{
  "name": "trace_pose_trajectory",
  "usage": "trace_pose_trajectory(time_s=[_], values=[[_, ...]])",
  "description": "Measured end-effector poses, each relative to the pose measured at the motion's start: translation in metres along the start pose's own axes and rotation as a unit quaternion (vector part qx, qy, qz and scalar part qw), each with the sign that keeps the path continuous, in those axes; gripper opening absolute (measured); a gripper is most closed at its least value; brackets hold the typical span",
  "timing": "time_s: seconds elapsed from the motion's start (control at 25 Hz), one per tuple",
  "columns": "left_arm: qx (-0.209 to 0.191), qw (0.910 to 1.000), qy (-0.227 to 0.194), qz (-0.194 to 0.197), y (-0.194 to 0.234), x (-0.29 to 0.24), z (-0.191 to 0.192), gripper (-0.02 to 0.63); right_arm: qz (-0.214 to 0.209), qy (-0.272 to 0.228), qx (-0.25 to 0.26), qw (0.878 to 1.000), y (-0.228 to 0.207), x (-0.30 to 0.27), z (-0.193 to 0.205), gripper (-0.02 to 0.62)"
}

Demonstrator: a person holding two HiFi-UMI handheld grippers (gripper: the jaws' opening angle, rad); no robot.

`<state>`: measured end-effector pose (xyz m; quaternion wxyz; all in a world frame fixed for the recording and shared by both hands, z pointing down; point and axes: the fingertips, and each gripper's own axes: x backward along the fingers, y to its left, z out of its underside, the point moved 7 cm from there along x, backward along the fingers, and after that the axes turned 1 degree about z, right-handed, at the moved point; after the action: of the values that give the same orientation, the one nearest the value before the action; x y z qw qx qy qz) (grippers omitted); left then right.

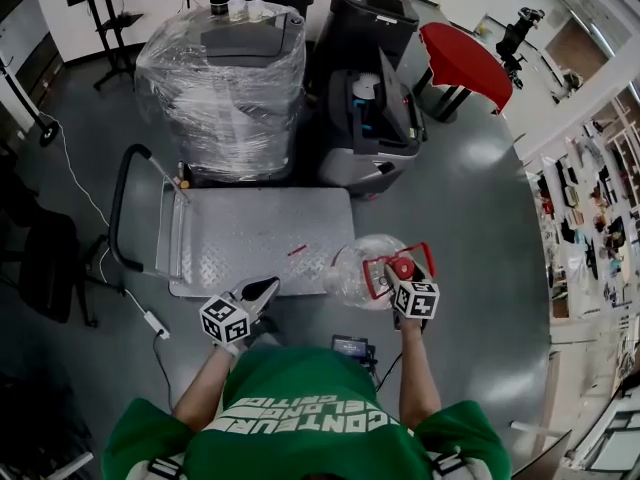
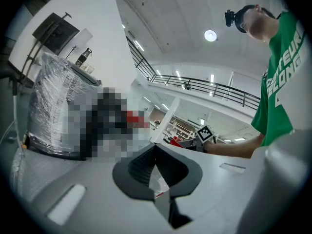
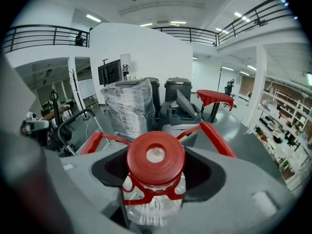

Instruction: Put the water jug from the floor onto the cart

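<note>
Your right gripper [image 1: 401, 272] pinches the one water jug [image 1: 352, 265] at the neck, under its red cap.
Your left gripper [image 1: 264, 289] is pressed together and empty, at the near edge of the single cart [image 1: 250, 230]. The jug overlaps the cart's corner ahead of the right gripper, with bare deck to its left and open floor to its right.

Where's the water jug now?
Head view, right of centre: the water jug is at the cart's near right corner, its neck clamped in the right gripper.
</note>
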<state>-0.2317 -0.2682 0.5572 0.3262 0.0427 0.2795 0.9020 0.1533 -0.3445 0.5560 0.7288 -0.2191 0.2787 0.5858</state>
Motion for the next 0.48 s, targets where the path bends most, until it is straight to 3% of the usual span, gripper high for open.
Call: trace_pose_trajectory(time_s=[0.48], values=[[0.017,0.9986,0.002,-0.051,0.028,0.012,-0.006,0.009,-0.051,0.000,0.027,0.998,0.026,-0.059,-0.041,0.299]])
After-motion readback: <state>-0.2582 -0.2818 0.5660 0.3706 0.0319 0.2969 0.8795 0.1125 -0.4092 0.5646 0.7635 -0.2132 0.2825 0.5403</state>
